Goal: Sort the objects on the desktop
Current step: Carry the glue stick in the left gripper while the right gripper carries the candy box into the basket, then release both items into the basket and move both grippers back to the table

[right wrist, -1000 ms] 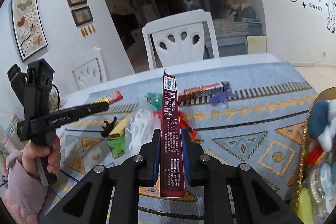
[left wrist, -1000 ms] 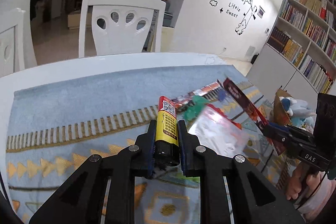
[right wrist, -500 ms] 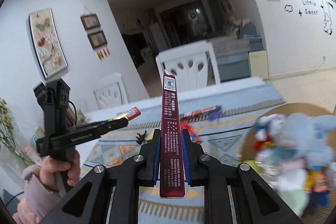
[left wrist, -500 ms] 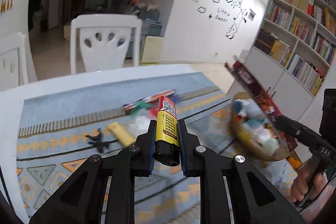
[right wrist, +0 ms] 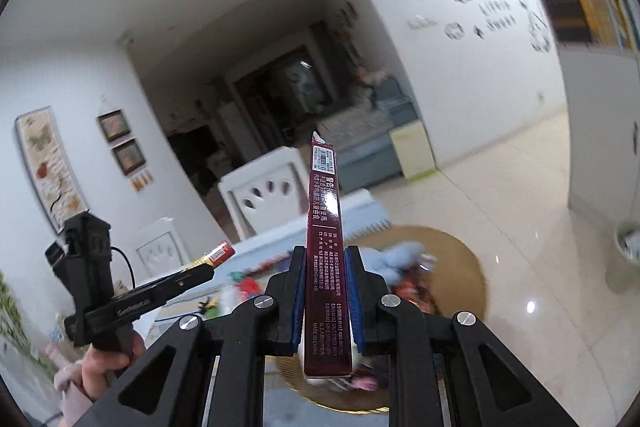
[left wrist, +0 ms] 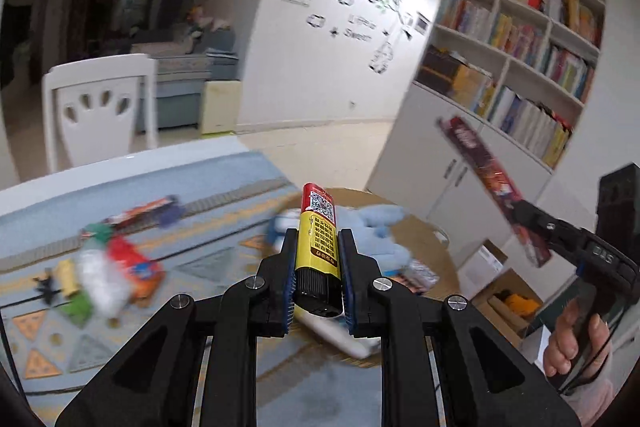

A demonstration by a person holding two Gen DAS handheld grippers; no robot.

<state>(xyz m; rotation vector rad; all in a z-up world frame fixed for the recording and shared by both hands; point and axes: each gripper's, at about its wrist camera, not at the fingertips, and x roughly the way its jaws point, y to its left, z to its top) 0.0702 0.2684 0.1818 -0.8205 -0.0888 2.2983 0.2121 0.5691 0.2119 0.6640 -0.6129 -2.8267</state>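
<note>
My left gripper [left wrist: 318, 243] is shut on a yellow tube with a red tip and black cap [left wrist: 318, 243], held above a round woven basket [left wrist: 430, 231] that holds a blue plush toy [left wrist: 378, 223] and other items. My right gripper [right wrist: 326, 259] is shut on a long dark red flat box [right wrist: 325, 259], standing on edge over the same basket [right wrist: 460, 255]. In the left wrist view the right gripper [left wrist: 520, 217] and its red box [left wrist: 484, 175] show at the right. The right wrist view shows the left gripper [right wrist: 208, 267] at the left with the tube's red tip [right wrist: 221, 253].
Loose items lie blurred on the blue patterned tablecloth [left wrist: 224, 227]: a white packet [left wrist: 102, 279], a red packet [left wrist: 132, 259], a yellow piece [left wrist: 66, 277], a black figure [left wrist: 46, 287]. White chairs [left wrist: 100, 107] stand behind the table. A bookshelf [left wrist: 520, 39] fills the right wall.
Both grippers have swung right and risen, from over the tablecloth's loose items to above the basket, each still holding its object.
</note>
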